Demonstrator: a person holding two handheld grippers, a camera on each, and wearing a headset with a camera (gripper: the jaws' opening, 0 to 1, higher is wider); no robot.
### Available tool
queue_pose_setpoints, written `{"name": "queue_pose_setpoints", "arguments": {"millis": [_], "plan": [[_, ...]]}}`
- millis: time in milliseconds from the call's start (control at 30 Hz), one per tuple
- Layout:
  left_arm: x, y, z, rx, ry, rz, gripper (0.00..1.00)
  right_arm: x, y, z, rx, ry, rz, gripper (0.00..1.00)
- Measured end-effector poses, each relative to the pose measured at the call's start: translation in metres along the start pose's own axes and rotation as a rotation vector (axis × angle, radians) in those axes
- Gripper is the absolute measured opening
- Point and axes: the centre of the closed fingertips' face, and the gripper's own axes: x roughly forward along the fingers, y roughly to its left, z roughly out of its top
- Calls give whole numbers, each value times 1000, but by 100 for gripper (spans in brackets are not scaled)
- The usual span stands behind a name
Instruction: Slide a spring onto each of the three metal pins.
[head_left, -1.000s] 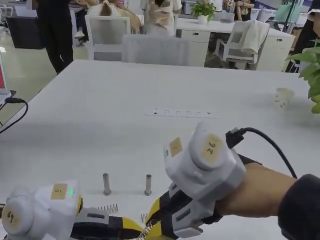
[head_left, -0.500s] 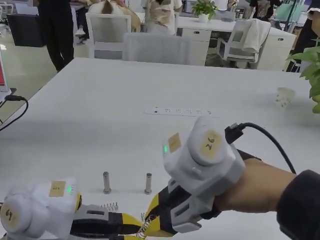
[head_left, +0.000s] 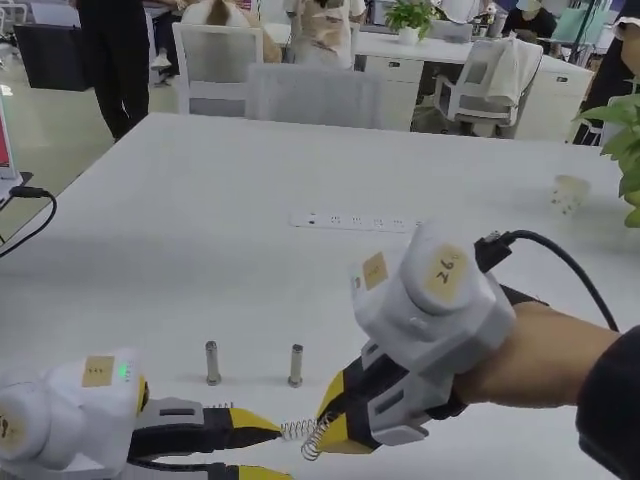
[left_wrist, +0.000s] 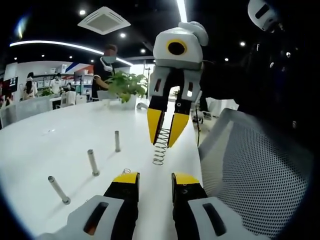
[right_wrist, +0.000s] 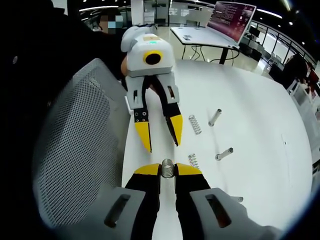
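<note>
Spring (right_wrist: 168, 169) clamped in the right gripper (left_wrist: 163, 142), held out just ahead of the left gripper (right_wrist: 162, 145)!
White table (head_left: 300, 170) carries it all. Low centre in the head view, the right gripper's jaws pinch the spring by one end, so the free end sticks out, likely to leave it clear for threading. Left gripper, lower left there, has its jaws spread with nothing between them, and looks poised to steady the coil. Three pins (left_wrist: 93, 162) stand upright and bare at the left of the left gripper view, apart from the held spring. Two loose springs (right_wrist: 195, 124) lie beside the pins, right of centre in the right gripper view.
</note>
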Motion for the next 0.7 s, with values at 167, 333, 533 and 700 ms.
{"name": "queue_pose_setpoints", "arguments": {"millis": [167, 333, 533, 700], "plan": [[-3, 4, -1, -7, -5, 25, 30, -8, -6, -6, 15, 4, -22, 8], [-10, 9, -4, -24, -10, 56, 35, -16, -11, -12, 30, 8, -43, 8], [-24, 19, -8, -56, -32, 121, 44, -22, -16, -17, 45, 9, -64, 8], [-36, 26, -10, -78, -49, 174, 50, -27, -18, -18, 50, 6, -74, 8]]}}
